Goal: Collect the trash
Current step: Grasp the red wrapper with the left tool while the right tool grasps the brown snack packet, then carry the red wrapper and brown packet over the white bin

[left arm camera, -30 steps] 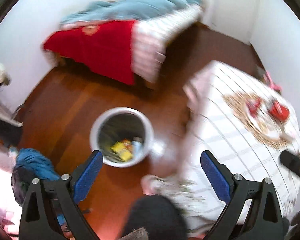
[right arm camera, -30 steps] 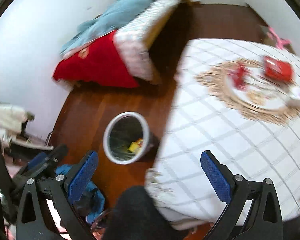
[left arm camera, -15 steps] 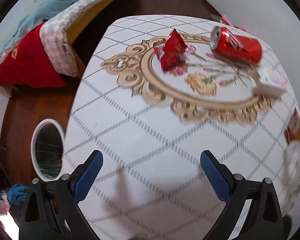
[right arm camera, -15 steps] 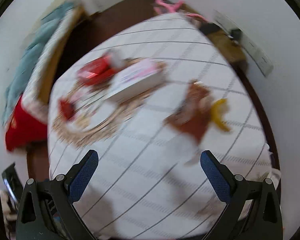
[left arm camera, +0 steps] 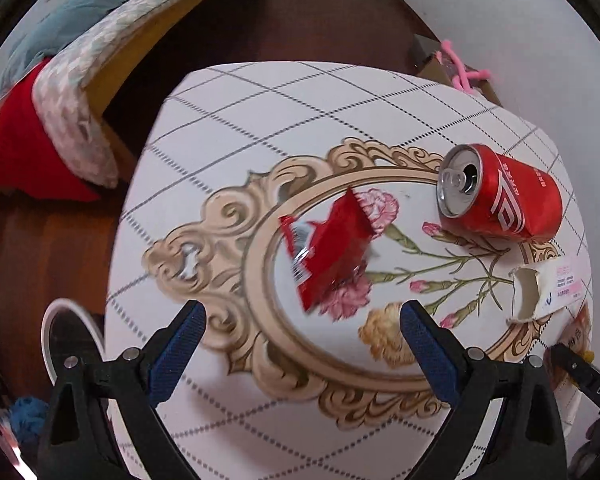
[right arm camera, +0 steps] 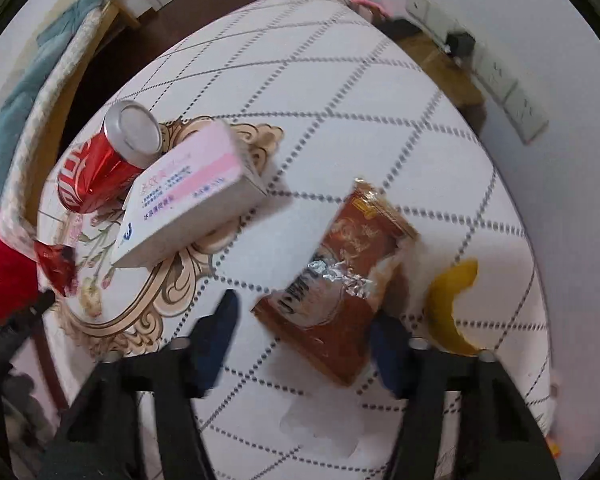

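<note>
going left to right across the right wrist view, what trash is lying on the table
small red wrapper → red can → white and pink box → brown foil packet → yellow peel

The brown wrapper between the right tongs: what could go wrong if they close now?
1. The brown wrapper lies flat with only its near end between the closing right tongs, so it may slip out.
2. The banana peel beside it could get knocked off the table.
</note>
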Tool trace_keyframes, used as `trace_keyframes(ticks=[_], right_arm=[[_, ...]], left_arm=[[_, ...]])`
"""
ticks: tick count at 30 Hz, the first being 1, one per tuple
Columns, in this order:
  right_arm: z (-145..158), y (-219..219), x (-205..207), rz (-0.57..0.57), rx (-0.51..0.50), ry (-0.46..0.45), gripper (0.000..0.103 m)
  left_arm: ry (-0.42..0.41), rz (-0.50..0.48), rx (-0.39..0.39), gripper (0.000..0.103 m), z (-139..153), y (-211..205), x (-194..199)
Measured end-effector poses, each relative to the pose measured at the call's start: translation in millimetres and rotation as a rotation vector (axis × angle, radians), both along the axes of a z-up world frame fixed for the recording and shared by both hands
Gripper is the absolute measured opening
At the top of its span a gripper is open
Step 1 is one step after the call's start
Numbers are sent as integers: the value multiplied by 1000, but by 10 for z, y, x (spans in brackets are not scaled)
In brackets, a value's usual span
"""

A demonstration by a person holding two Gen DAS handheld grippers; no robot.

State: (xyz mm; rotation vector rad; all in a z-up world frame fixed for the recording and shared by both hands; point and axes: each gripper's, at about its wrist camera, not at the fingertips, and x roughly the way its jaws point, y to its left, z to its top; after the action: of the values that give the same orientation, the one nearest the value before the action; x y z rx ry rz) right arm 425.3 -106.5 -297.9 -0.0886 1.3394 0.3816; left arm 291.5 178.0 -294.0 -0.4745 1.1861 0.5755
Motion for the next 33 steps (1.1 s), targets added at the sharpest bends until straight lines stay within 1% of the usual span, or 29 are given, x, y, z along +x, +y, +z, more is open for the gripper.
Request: trace_keyframes(ticks=[1, 2, 3, 7, 8, 9, 10, 12, 13, 14, 15, 21, 25, 28, 31, 33], right_arm=[[-2, 92, 6, 28, -6, -13, 41], [9, 153, -6, 49, -14, -20, 34], [8, 221, -4, 68, -26, -30, 30], [-3, 352, 6, 87, -33, -44, 28], [-1, 356, 3, 87, -29, -42, 26], [-3, 361, 2, 86, -26, -41, 26], [4, 368, -5, 87, -26, -42, 25], [5, 334, -32, 91, -22, -42, 21], [10, 316, -44, 92, -18, -44, 16], [27, 264, -93, 91, -13, -49, 13], [40, 246, -90, 90, -9, -53, 12], [161, 80, -293, 73, 66, -54, 10], [276, 14, -478, 89, 107, -59, 10], [434, 27, -718, 115, 144, -70, 10], [607, 107, -980, 160, 177, -81, 10], [763, 206, -1223, 204, 198, -93, 10]], left_arm=[[7, -16, -4, 99, -41, -5, 61], [13, -23, -3, 99, -64, 9, 97], [18, -32, 2, 99, -87, 19, 132], [6, -65, 29, 98, -165, 36, 294], [4, -67, 39, 87, -174, 48, 317], [0, -67, 53, 61, -181, 51, 331], [0, -62, 55, 52, -189, 69, 328], [-27, -46, 39, 32, -154, 95, 290], [-35, -44, 33, 32, -131, 87, 256], [-41, -49, 35, 27, -105, 72, 217], [-48, -56, 41, 21, -77, 43, 171], [-70, -63, 101, 21, 134, -213, -258], [-97, -56, 114, 21, 316, -363, -591], [-123, -49, 138, 21, 518, -460, -837], [-150, -36, 154, 21, 726, -517, -1069], [-171, -27, 167, 21, 903, -536, -1272]])
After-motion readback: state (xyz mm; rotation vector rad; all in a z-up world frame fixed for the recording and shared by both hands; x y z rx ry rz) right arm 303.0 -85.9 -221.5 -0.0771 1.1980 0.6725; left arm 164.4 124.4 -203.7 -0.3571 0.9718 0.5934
